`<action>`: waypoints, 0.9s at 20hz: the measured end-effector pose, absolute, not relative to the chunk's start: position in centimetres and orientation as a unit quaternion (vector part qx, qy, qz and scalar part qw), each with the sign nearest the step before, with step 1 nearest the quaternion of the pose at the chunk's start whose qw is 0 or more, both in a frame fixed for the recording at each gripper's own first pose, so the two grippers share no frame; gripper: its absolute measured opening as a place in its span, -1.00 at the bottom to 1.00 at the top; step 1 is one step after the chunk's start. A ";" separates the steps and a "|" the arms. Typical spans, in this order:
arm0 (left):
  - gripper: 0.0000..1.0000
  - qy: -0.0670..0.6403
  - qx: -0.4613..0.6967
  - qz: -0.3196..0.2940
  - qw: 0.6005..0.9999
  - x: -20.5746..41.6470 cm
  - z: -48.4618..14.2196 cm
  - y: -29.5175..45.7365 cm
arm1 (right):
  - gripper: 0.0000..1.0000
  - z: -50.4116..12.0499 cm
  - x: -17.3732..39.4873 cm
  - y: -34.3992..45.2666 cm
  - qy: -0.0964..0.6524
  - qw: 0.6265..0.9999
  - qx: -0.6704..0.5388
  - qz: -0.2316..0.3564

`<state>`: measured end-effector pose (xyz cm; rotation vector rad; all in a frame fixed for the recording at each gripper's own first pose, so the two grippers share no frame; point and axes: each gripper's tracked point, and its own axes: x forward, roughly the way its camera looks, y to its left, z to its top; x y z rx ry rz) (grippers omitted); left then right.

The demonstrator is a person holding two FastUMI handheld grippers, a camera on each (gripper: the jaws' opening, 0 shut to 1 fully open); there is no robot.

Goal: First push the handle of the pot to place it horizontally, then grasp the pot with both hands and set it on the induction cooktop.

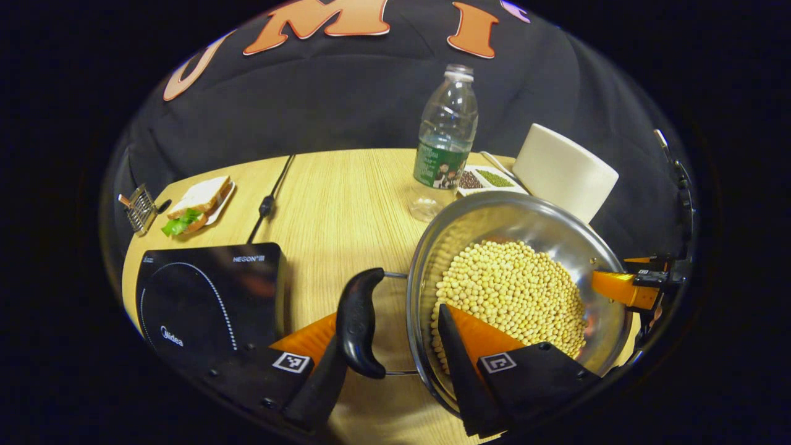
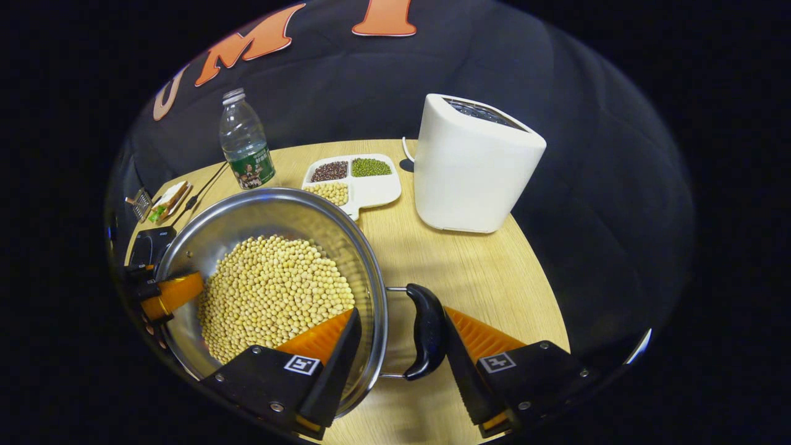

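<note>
On the wooden tabletop [image 2: 469, 272], between the induction cooktop [image 1: 210, 296] and the white appliance [image 2: 473, 164], stands the steel pot [image 2: 346, 247], filled with yellow soybeans [image 2: 272, 296]; its base rests on the tabletop, beside the cooktop and not on it. In the left gripper view, the left claw [image 1: 395, 346] straddles the pot's near rim: one finger lies inside over the beans, the other outside the black side handle [image 1: 361, 321], so rim and handle sit between the spread fingers; whether both press cannot be told. In the right gripper view, the right claw [image 2: 395, 349] frames the opposite rim and its black handle [image 2: 426, 330] likewise, one finger inside, one just outside the handle; firm contact is uncertain. Behind the pot stand a water bottle [image 2: 246, 145] and a divided dish of beans [image 2: 355, 179]. At the far left lie a sandwich on a plate [image 1: 198, 201] and a small wire rack [image 1: 141, 209]; a black cable [image 1: 269, 201] crosses the tabletop.
</note>
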<state>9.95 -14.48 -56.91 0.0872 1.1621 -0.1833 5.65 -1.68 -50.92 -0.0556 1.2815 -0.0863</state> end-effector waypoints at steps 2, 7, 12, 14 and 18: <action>0.73 0.537 0.043 -0.082 0.839 10.4 -57.1 -14.5 | 0.58 -51.0 5.8 -2.0 0.592 0.804 -0.040 -0.046; 0.70 0.525 0.041 -0.070 0.847 11.0 -57.1 -14.3 | 0.49 -51.1 6.2 -1.9 0.581 0.812 -0.044 -0.045; 0.46 0.509 0.048 -0.056 0.858 11.4 -56.9 -13.8 | 0.34 -50.8 6.6 -1.9 0.552 0.832 -0.024 -0.055; 0.46 0.505 0.049 -0.053 0.860 11.5 -57.0 -13.8 | 0.21 -50.9 6.6 -1.8 0.550 0.834 -0.016 -0.052; 0.46 0.503 0.051 -0.048 0.861 11.5 -56.8 -13.6 | 0.23 -50.6 6.2 -1.5 0.550 0.834 -0.009 -0.047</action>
